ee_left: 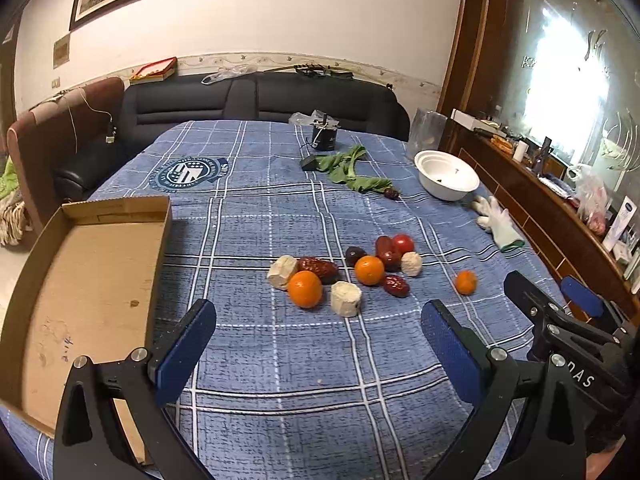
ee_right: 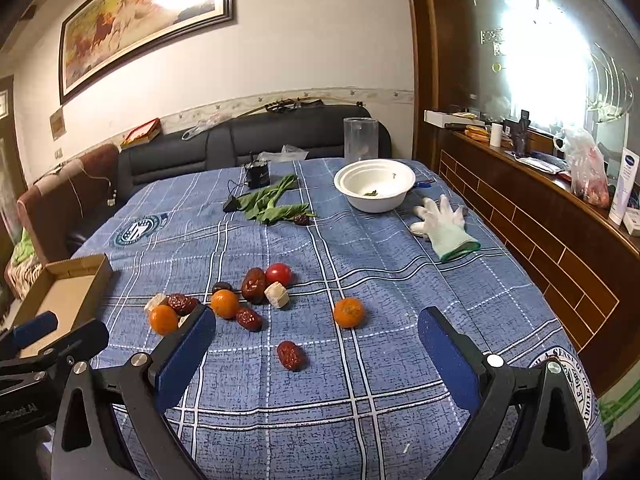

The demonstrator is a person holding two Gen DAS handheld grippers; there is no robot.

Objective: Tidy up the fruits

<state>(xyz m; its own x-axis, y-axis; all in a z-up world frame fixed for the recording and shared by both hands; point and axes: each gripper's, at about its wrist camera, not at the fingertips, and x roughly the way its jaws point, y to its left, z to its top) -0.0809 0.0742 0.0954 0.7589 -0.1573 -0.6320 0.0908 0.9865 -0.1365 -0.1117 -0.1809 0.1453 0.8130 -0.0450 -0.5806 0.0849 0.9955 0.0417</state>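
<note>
Fruits lie on the blue plaid cloth: oranges (ee_left: 305,289) (ee_left: 369,270), a lone orange (ee_right: 349,312), red dates (ee_left: 319,268), a loose date (ee_right: 291,355), a red tomato (ee_right: 279,274) and pale cut chunks (ee_left: 345,298). A shallow cardboard box (ee_left: 80,292) sits at the left. My left gripper (ee_left: 318,344) is open and empty, just short of the pile. My right gripper (ee_right: 316,344) is open and empty, just above the loose date; it also shows in the left wrist view (ee_left: 560,300).
A white bowl (ee_right: 375,184), a white glove (ee_right: 444,228), green leaves (ee_right: 272,204), a small black device (ee_right: 258,174) and a clear jar (ee_right: 360,140) lie at the far side. A sofa stands behind the table, a wooden sideboard (ee_right: 540,216) at the right.
</note>
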